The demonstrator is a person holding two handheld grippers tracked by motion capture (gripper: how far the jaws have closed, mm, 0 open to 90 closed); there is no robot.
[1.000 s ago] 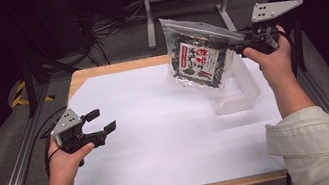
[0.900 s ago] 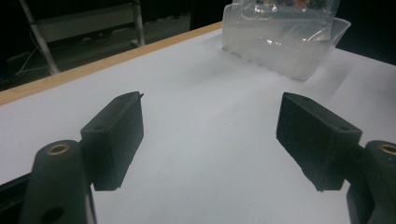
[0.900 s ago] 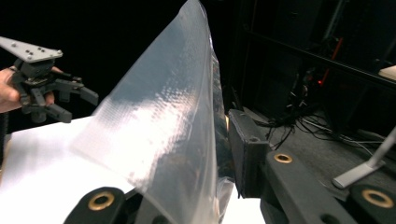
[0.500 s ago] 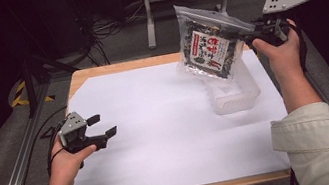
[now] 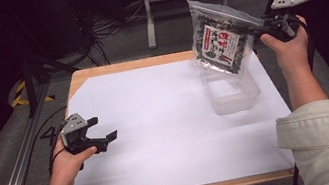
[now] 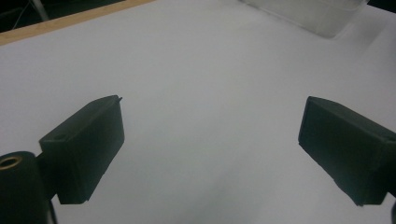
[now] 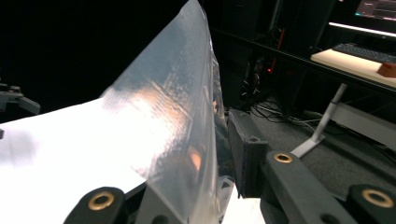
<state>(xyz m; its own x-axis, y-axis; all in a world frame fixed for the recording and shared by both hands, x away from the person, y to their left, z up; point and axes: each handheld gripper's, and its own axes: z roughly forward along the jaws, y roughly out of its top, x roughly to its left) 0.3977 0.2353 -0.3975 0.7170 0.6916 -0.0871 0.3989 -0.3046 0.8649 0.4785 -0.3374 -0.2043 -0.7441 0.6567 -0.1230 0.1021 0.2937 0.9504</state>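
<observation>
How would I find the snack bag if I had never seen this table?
Start at the big white sheet covering the wooden table, then look to its far right corner, where a clear plastic box sits. Hanging in the air just above that box, pinched by the right tool, is the snack bag. It is the one thing with dark contents and a red-and-white label.

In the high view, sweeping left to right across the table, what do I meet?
Left gripper, jaws open over the white sheet → clear plastic container with the snack bag hanging above it → right gripper, shut on the bag's top edge.
</observation>
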